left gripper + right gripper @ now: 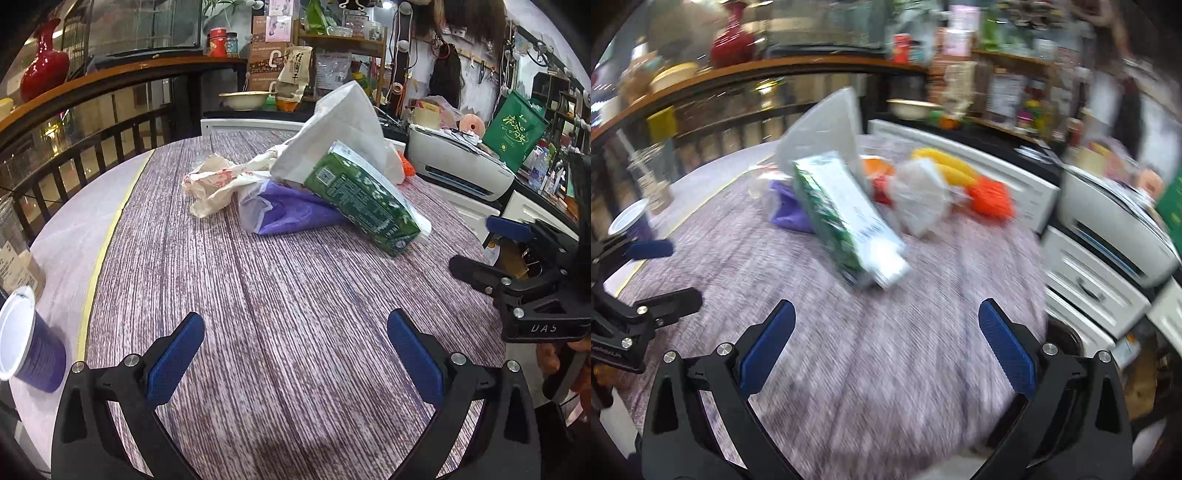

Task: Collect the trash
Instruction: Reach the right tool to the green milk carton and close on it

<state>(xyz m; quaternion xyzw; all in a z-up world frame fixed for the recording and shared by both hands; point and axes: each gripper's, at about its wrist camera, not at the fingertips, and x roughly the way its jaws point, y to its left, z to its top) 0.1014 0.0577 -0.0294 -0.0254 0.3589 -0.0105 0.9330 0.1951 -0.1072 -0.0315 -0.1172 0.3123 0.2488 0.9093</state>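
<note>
both grippers hang low over the near part of the table [295, 302], jaws spread and empty: the left gripper [295, 354] faces the heap square on, the right gripper [886, 354] comes at it from the table's right side, its view smeared as if mid-swing.

the trash sits in one heap toward the far middle of the table. a green carton [364, 199] leans tilted on a purple bag [291, 214], with a white bag [343, 125] standing up behind and a crumpled wrapper [214, 184] lying just left of them. seen from the right, orange and yellow things [991, 199] lie behind the heap near the far right edge; too blurred to name.

the carton looks like the first pick: it is on top and stiff. best to close across its narrow faces, near the low end, so the bags under it are not dragged along.

bare table lies between grippers and heap, so a straight approach is free. a purple cup [27, 339] stands at the left edge, well apart. the right edge is close to the right gripper.
</note>
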